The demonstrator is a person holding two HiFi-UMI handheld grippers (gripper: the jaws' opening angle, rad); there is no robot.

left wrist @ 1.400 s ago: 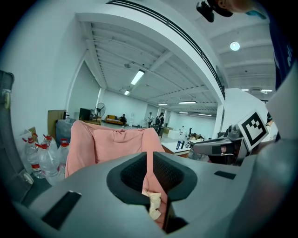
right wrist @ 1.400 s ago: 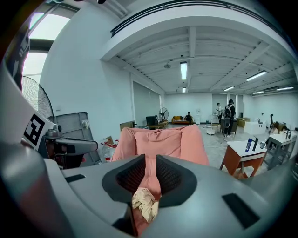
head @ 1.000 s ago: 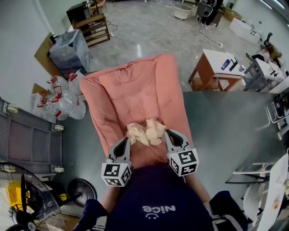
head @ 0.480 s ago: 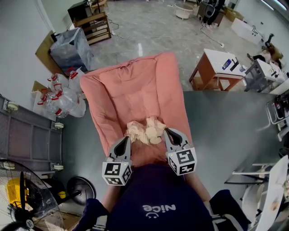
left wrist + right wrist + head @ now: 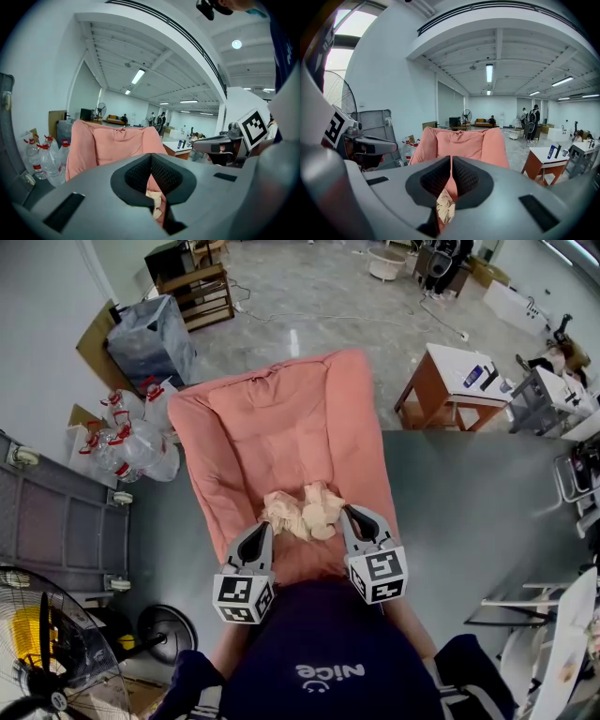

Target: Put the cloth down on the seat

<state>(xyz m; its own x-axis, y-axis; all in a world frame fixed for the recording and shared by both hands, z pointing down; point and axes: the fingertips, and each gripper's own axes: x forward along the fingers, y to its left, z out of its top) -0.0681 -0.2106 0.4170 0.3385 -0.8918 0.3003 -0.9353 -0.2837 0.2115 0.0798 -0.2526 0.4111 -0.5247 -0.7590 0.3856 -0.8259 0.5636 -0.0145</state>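
A crumpled beige cloth [image 5: 302,512] sits low over the front of the pink armchair's seat [image 5: 272,427], bunched between my two grippers. My left gripper [image 5: 262,527] is shut on the cloth's left end. My right gripper [image 5: 350,513] is shut on its right end. In the left gripper view the jaws [image 5: 151,158] meet, and a fold of cloth [image 5: 155,200] shows in the slit below them. The right gripper view shows the same: jaws [image 5: 451,161] together, a beige scrap [image 5: 445,206] pinched underneath. The pink chair back [image 5: 459,140] rises straight ahead.
Large water bottles [image 5: 131,442] and a grey bagged bin [image 5: 150,338] stand left of the chair. A grey metal cart [image 5: 56,521] and a floor fan [image 5: 47,652] are at near left. A small white-topped wooden table [image 5: 450,381] stands to the right.
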